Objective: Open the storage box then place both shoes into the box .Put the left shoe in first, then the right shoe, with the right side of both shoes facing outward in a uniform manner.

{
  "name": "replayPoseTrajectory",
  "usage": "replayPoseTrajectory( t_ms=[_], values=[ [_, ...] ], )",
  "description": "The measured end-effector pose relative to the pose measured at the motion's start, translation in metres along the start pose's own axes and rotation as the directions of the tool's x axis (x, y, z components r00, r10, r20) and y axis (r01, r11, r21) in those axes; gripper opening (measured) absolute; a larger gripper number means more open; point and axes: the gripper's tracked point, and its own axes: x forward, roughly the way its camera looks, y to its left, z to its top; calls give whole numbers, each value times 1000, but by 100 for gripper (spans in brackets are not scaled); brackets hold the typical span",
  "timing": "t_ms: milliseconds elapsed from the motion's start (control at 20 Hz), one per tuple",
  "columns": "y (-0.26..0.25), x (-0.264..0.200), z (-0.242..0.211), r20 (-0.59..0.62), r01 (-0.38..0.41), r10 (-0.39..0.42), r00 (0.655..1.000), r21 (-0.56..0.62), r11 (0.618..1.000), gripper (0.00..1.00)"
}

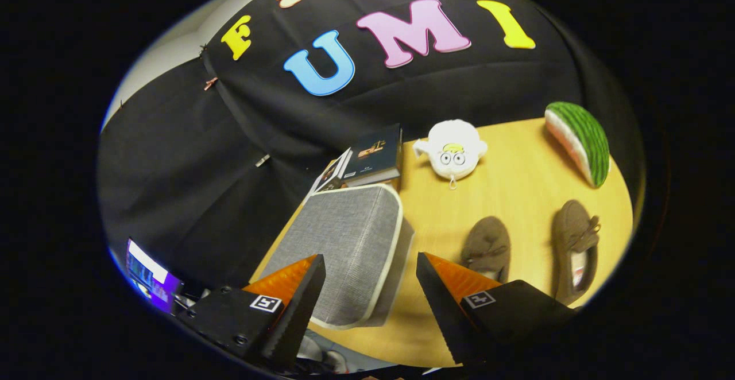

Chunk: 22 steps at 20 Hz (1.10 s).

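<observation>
Black cloth is backing a pale wooden tabletop (517, 196). Closed grey fabric storage box (344, 248) is sitting just ahead of the claw (370, 305); two brown moccasin shoes (487, 248) (575, 248) are lying beyond its right finger. Risk: lid slipping, or shoes being confused. Claw is gaping wide, holding nothing.

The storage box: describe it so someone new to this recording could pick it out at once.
Start at the wooden table. At its near corner, just ahead of the open gripper and partly between its fingers, sits the storage box, lid closed, in front of some books. It is the only grey woven-fabric block with pale piping; the two brown shoes lie beside it.
</observation>
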Motion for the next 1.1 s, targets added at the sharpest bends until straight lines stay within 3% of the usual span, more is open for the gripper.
replayPoseTrajectory(
  t_ms=[200, 500, 600, 750, 850, 950, 1100],
  values=[
    [8, 16, -33, -109, -100, 110, 988, 92, 991, 98],
    [-9, 44, -56, -190, -111, 154, 970, 220, 969, 98],
    [-3, 50, -63, -220, -150, 222, 950, 300, 942, 98],
    [5, 58, -70, -238, -191, 330, 914, 465, 865, 98],
    [5, 64, -70, -237, -181, 359, 903, 548, 817, 96],
    [7, 65, -71, -244, -184, 380, 892, 573, 799, 95],
    [10, 64, -72, -258, -181, 394, 882, 586, 790, 72]
  ],
)
